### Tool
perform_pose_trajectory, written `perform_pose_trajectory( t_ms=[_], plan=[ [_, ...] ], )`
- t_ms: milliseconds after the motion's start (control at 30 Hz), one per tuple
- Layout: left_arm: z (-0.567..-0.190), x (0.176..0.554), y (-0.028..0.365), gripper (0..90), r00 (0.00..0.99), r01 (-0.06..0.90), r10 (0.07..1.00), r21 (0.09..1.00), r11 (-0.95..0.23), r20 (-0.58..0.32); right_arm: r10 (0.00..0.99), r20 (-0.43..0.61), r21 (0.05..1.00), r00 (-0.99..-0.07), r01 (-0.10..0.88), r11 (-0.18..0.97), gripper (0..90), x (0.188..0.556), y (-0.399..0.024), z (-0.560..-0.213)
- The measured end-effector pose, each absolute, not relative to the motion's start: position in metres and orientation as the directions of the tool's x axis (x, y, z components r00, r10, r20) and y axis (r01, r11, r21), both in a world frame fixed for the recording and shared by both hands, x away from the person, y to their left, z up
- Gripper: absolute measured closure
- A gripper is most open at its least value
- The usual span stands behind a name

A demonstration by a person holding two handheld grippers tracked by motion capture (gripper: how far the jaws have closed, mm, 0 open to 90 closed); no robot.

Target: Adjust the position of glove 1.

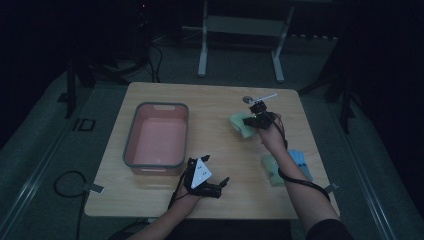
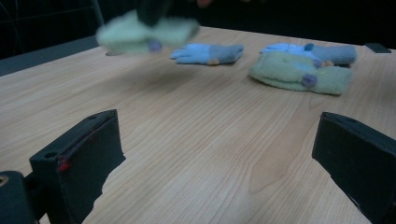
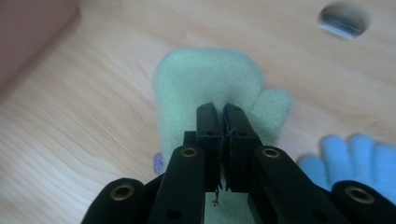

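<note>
My right gripper (image 1: 256, 119) is shut on a pale green mitten (image 1: 240, 125) over the far right part of the wooden table (image 1: 220, 100). In the right gripper view the jaws (image 3: 222, 112) are pinched together on the mitten's (image 3: 205, 79) near edge. From the left gripper view this mitten (image 2: 144, 32) hangs blurred above the tabletop. A second green mitten (image 1: 270, 170) lies beside a blue glove (image 1: 300, 162) near the right edge. My left gripper (image 1: 216, 171) rests near the front edge, open, with only bare wood between its jaws (image 2: 219, 140).
A pink bin with a grey rim (image 1: 131, 140) stands on the left half of the table. Another blue glove (image 2: 208, 53) lies flat near the held mitten, also seen under my right gripper (image 3: 359, 158). A round cable hole (image 1: 247, 99) sits at the far side.
</note>
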State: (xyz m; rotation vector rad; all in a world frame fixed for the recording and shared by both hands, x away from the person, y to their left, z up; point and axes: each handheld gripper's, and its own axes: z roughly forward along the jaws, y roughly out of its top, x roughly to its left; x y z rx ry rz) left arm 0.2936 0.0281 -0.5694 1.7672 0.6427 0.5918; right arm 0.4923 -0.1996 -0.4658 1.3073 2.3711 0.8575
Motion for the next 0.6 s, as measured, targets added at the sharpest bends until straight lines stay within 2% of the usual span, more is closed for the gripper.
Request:
perform_pose_trajectory(
  t_ms=[133,267,400,600],
  plan=[
    [-0.569,0.294,0.029,1.9,0.729,0.13,0.681,0.962,-0.24,0.071,0.885,0.051,0.666,-0.463,0.676,0.316,86.4,0.477,-0.192,-0.446],
    [-0.569,0.294,0.029,1.9,0.733,0.131,0.677,0.961,-0.242,0.071,0.906,0.057,0.692,-0.419,0.671,0.266,86.4,0.456,-0.181,-0.443],
    [-0.569,0.294,0.029,1.9,0.732,0.134,0.678,0.961,-0.241,0.068,0.925,0.074,0.705,-0.373,0.676,0.216,86.4,0.441,-0.175,-0.447],
    [-0.569,0.293,0.029,1.9,0.733,0.123,0.676,0.961,-0.247,0.079,0.96,0.141,0.702,-0.243,0.708,0.076,86.4,0.419,-0.173,-0.473]
  ],
)
